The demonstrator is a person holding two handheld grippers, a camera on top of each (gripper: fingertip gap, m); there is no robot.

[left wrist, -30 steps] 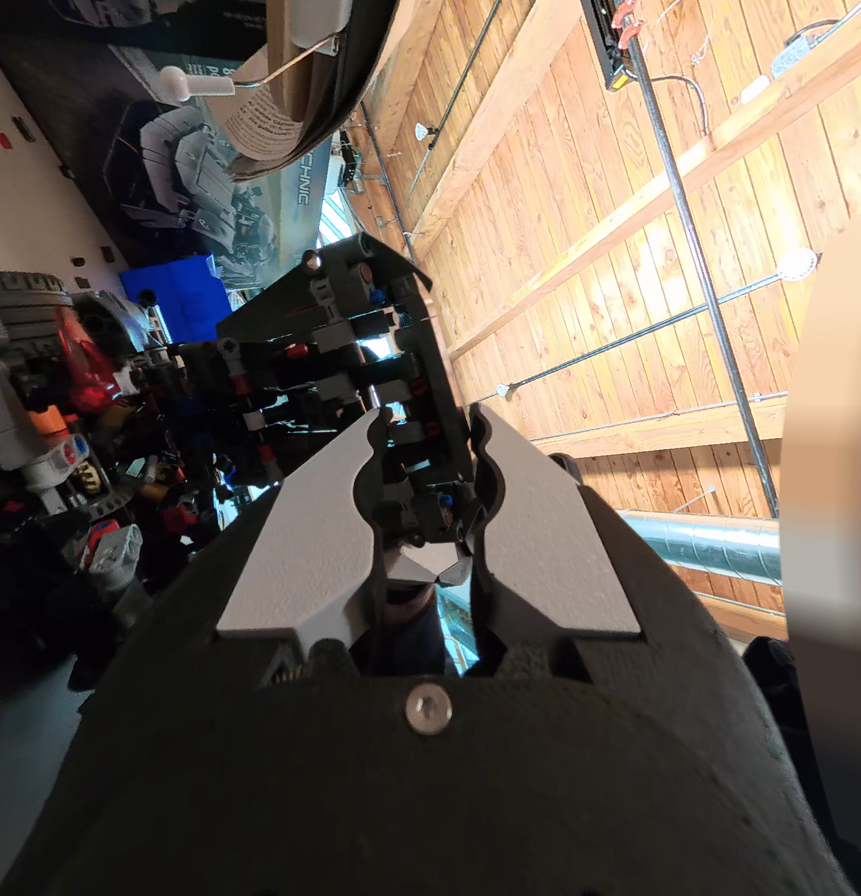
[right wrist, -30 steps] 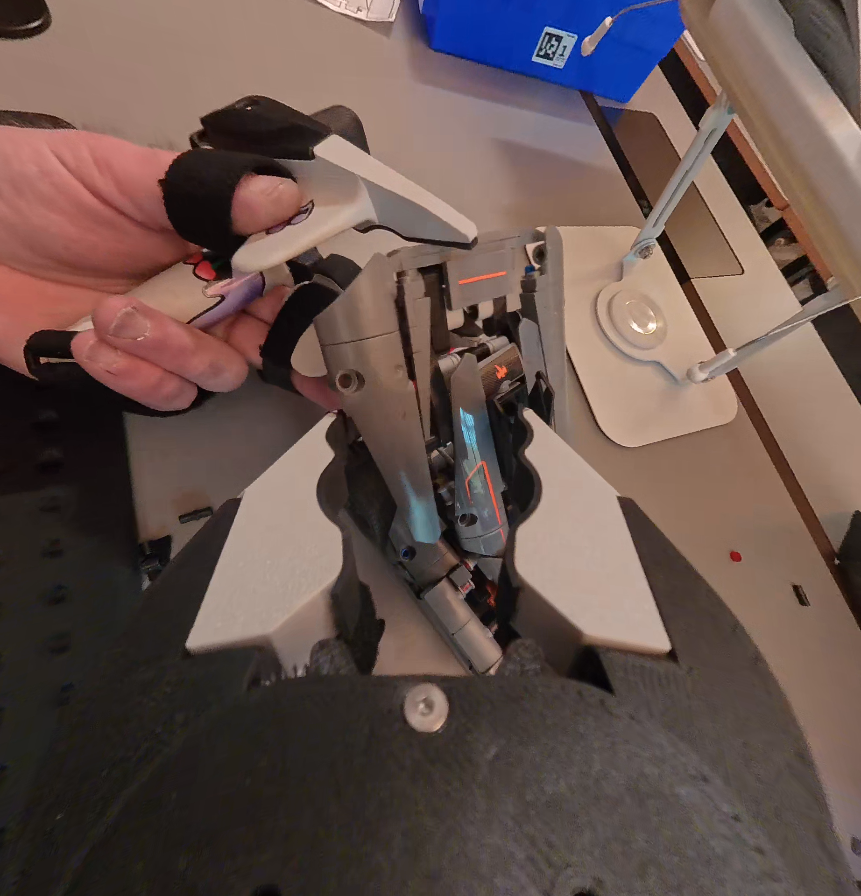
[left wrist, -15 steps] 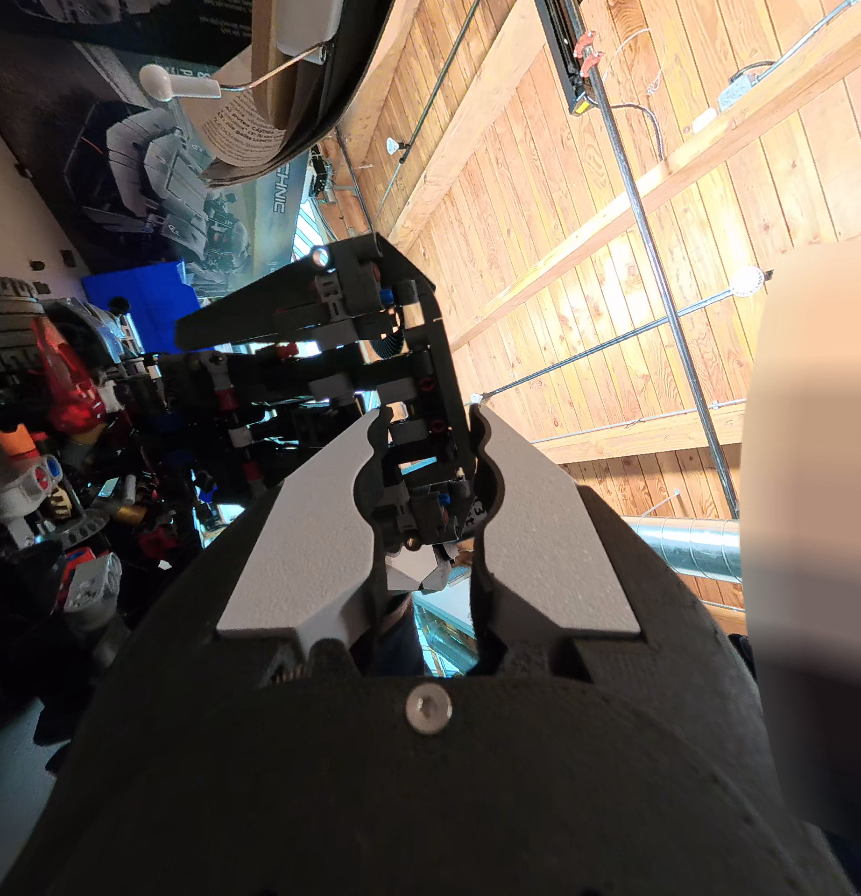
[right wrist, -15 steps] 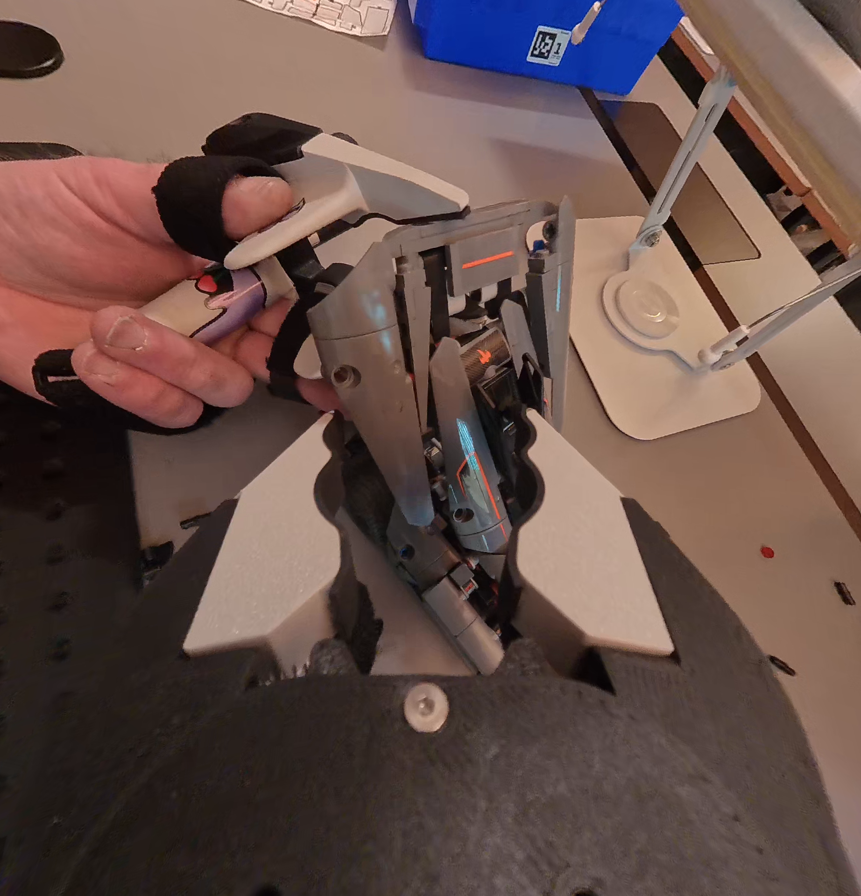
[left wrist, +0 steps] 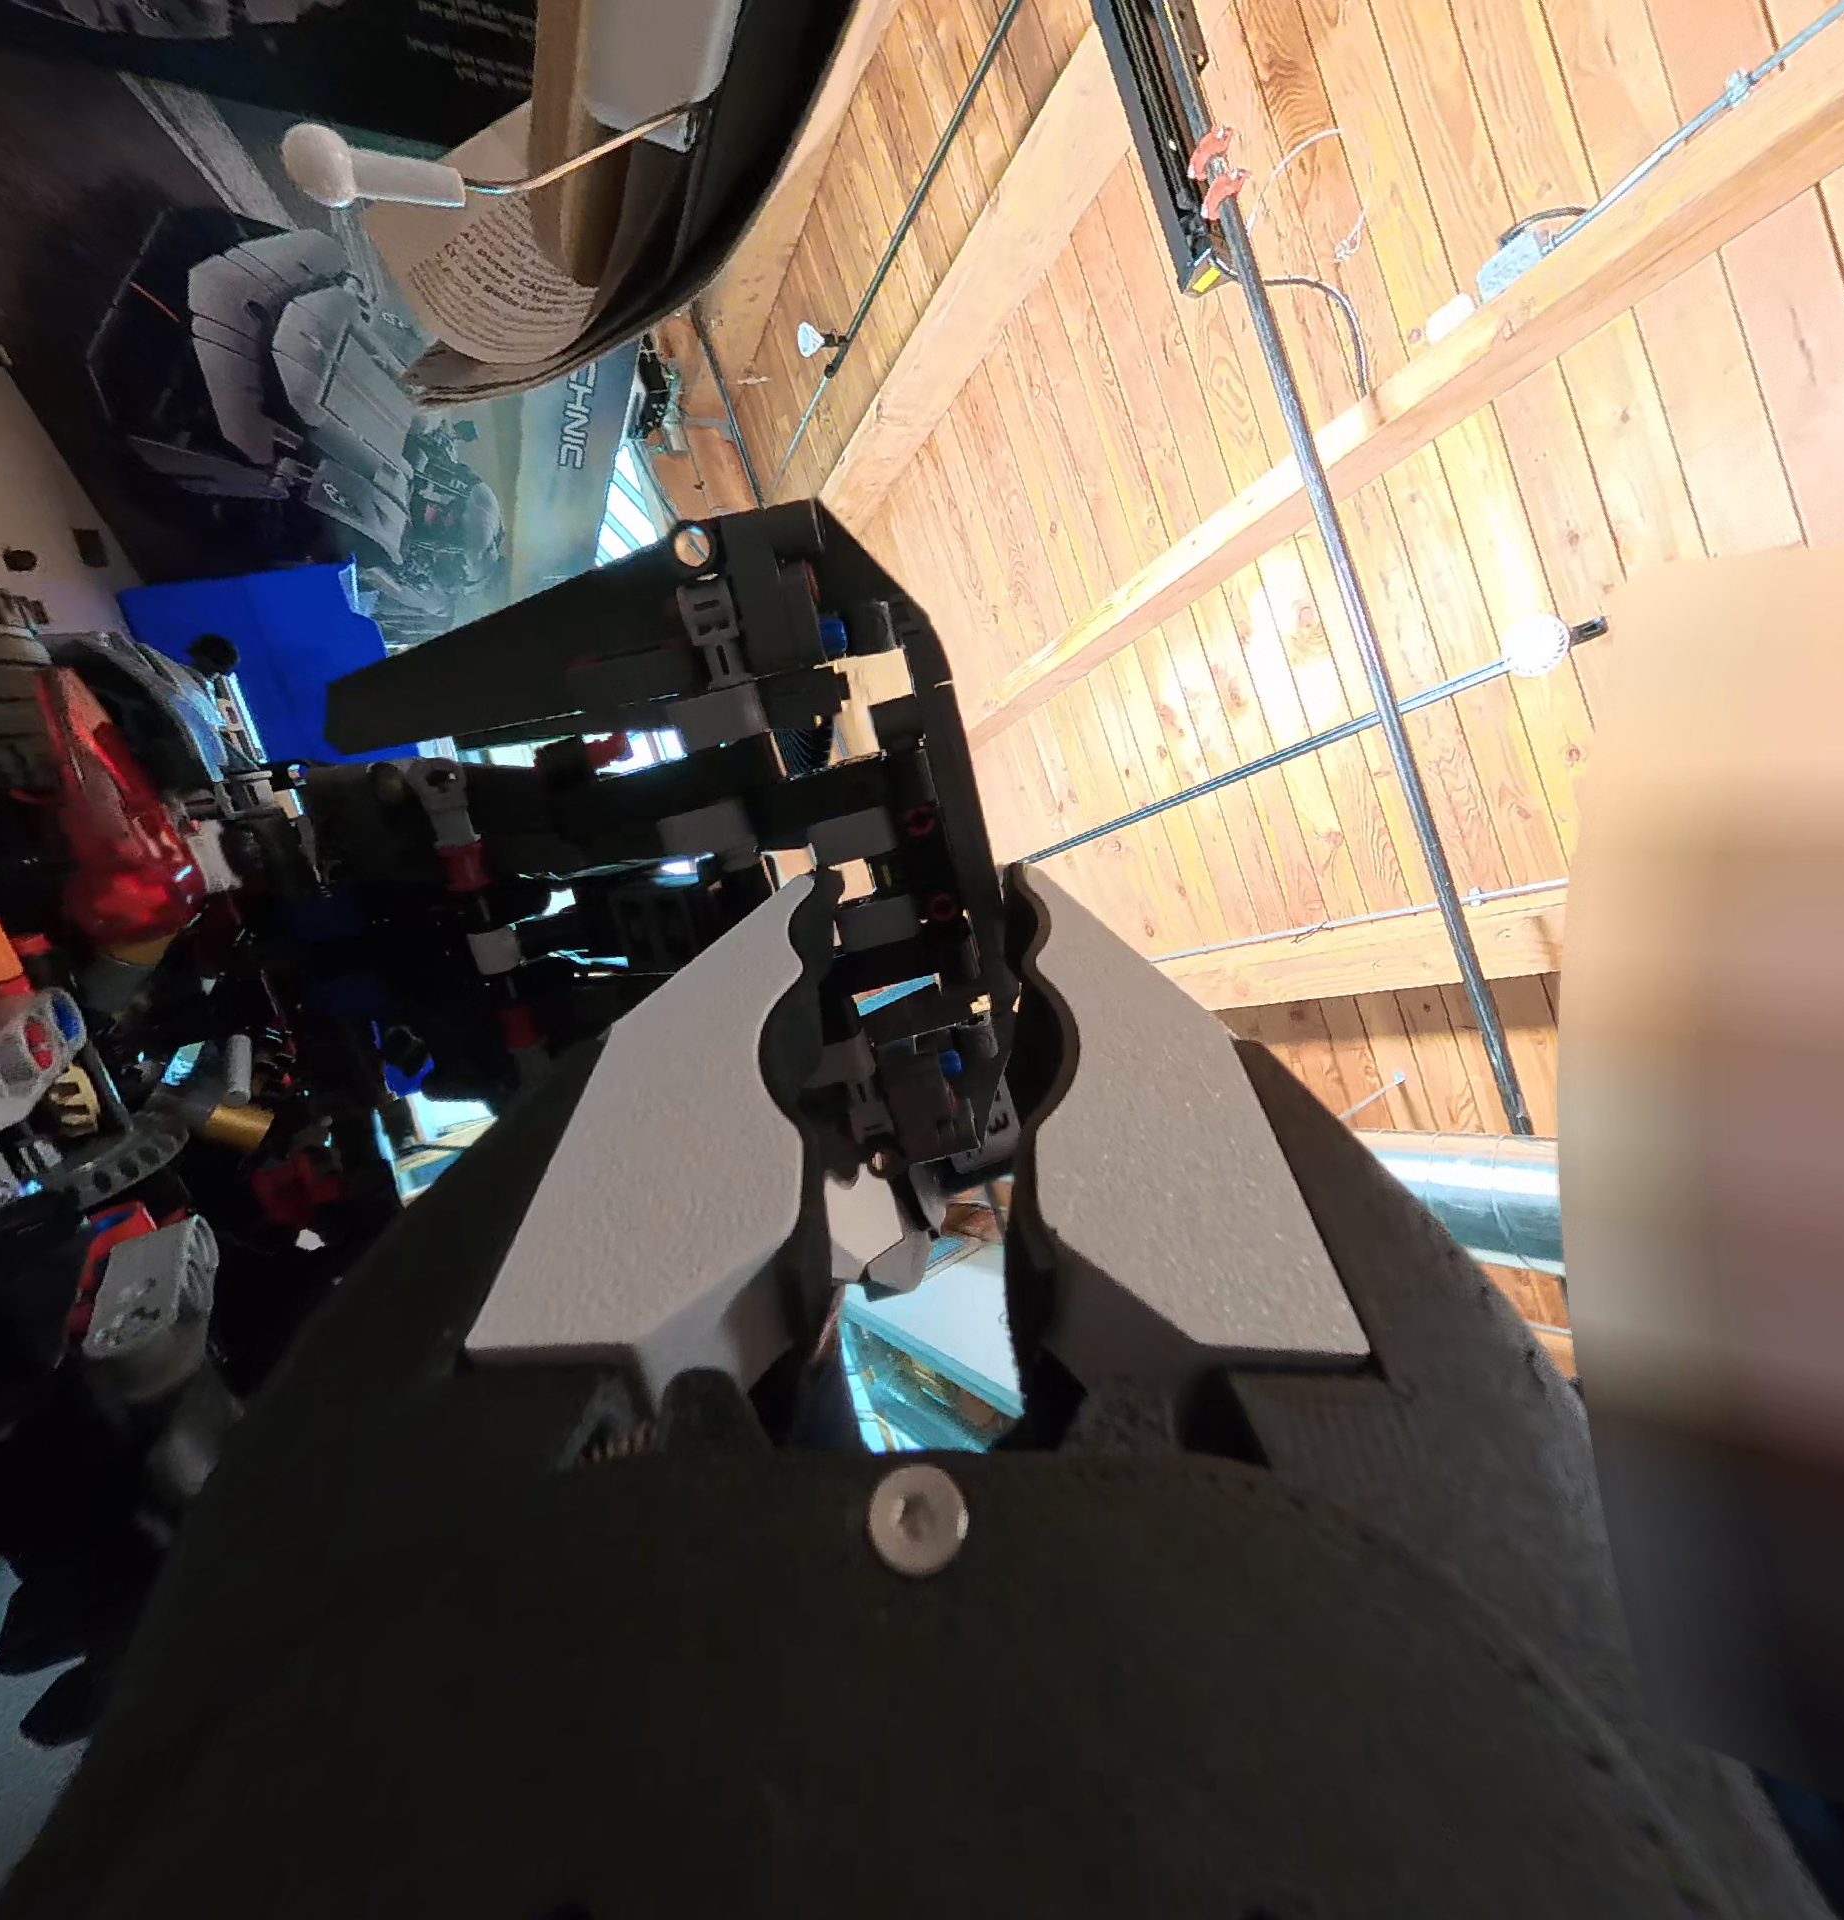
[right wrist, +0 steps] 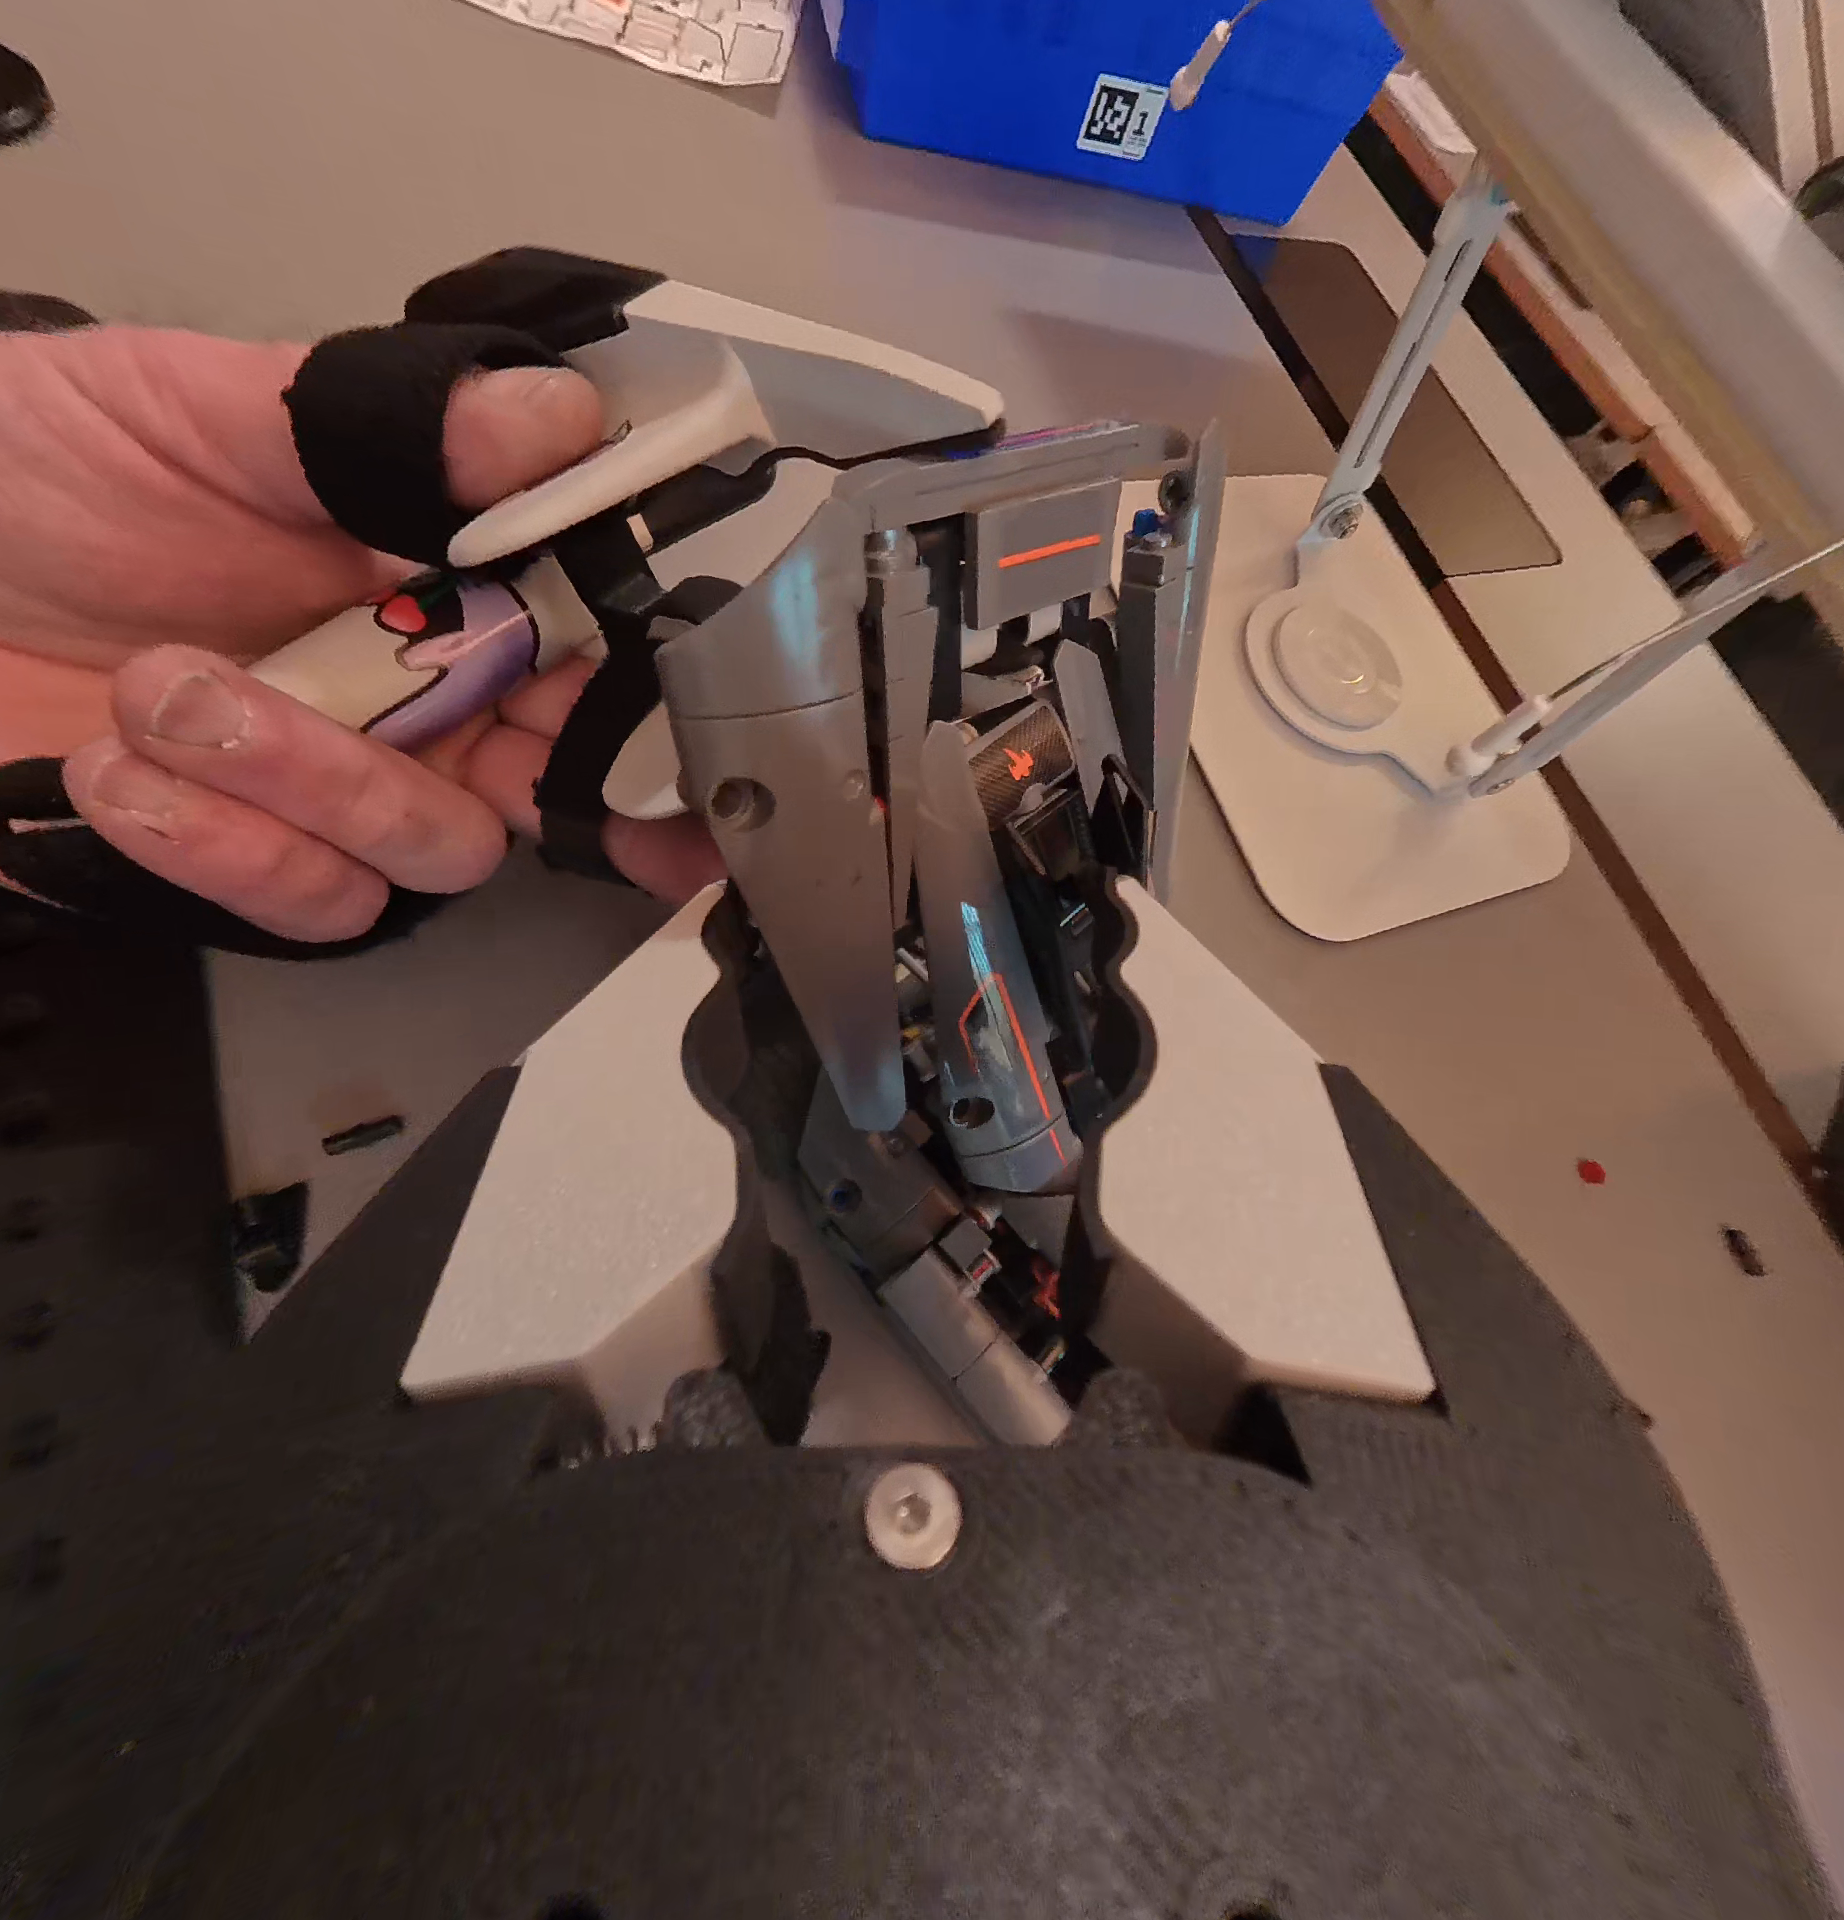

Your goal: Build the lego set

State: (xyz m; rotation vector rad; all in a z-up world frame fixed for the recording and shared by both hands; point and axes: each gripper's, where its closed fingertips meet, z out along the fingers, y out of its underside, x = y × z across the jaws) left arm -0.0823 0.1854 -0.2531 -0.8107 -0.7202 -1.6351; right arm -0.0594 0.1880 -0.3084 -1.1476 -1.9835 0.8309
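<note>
Tilting slightly since earlier frame: lego model [right wrist: 959,831], lifting clear above worktop [right wrist: 1520,1039]. Right claw [right wrist: 923,914] clamping narrowed around grey body; left claw [left wrist: 913,904] pinching dark frame end. Risking panels popping off, model twisting apart under opposing squeeze.

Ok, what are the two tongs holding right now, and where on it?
Both grip the grey lego model. The right tongs clamp its narrow lower end; the left tongs clamp a dark beam frame at its other end.
</note>
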